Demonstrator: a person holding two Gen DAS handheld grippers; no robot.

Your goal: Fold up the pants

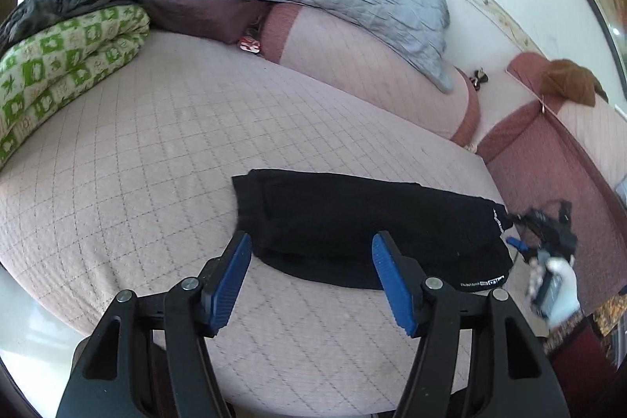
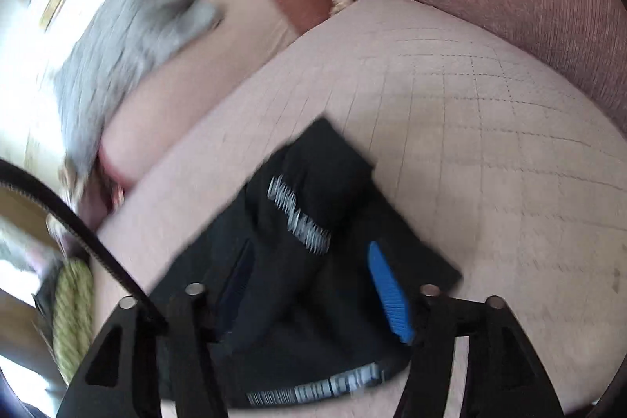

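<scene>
Though already folded into a compact stack, the black pants (image 1: 364, 226) lie near the front edge of the quilted pink mattress (image 1: 164, 143). Left gripper (image 1: 311, 277) hovers just short of them, jaws apart, holding nothing; right gripper (image 2: 313, 285) is over the printed cuff end, jaws also spread w/ cloth between them, not pinched. Fabric looks soft, light, limp, so layers will likely slide & sag; best grab thru all layers at the thick folded edge or corners
</scene>
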